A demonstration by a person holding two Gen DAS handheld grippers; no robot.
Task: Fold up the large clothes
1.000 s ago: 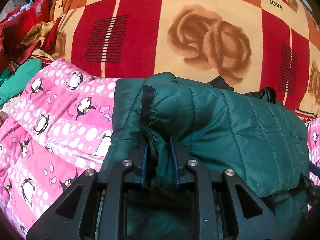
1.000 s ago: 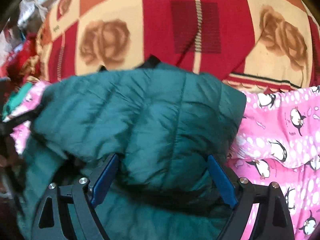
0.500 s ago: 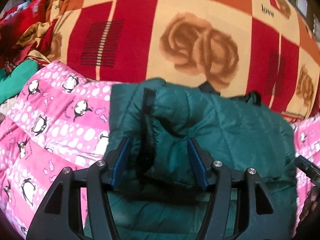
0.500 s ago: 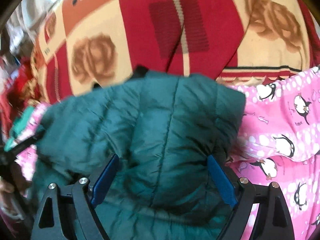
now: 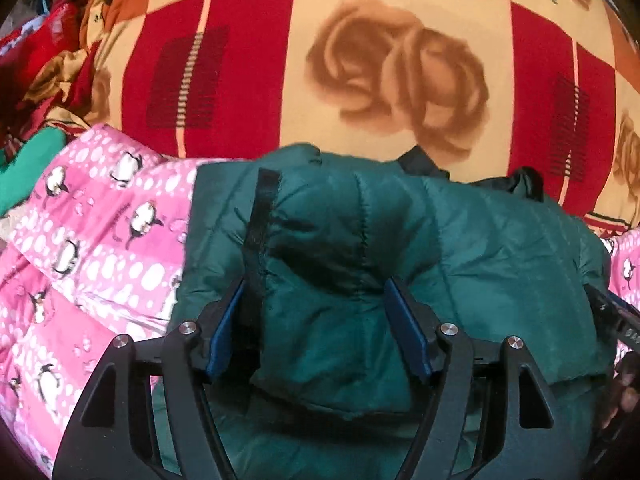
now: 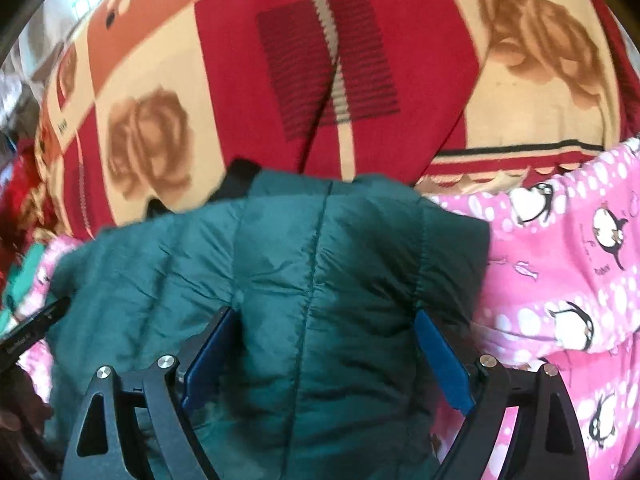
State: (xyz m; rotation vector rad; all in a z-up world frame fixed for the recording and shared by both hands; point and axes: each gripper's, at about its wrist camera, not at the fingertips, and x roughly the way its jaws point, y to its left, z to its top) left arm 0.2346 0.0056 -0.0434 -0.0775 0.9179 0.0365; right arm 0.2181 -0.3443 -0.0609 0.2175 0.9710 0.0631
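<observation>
Left gripper (image 5: pixel 316 300) spread over green jacket (image 5: pixel 460 248), penguin quilt (image 5: pixel 100 248) beside

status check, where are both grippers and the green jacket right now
Left gripper open, jaws straddling a bunched fold. Right gripper open. Green puffer jacket lies folded on pink penguin quilt. Nothing blocking it.

A pink quilt (image 5: pixel 92 264) printed with penguins and white spots lies at the left of the left wrist view and shows again at the right of the right wrist view (image 6: pixel 568 288). Behind it spreads a blanket (image 5: pixel 248 80) checked in red, cream and orange, with brown roses and the word "love". At the far left lie a green cloth (image 5: pixel 28 164) and crumpled red fabric (image 5: pixel 24 64).
</observation>
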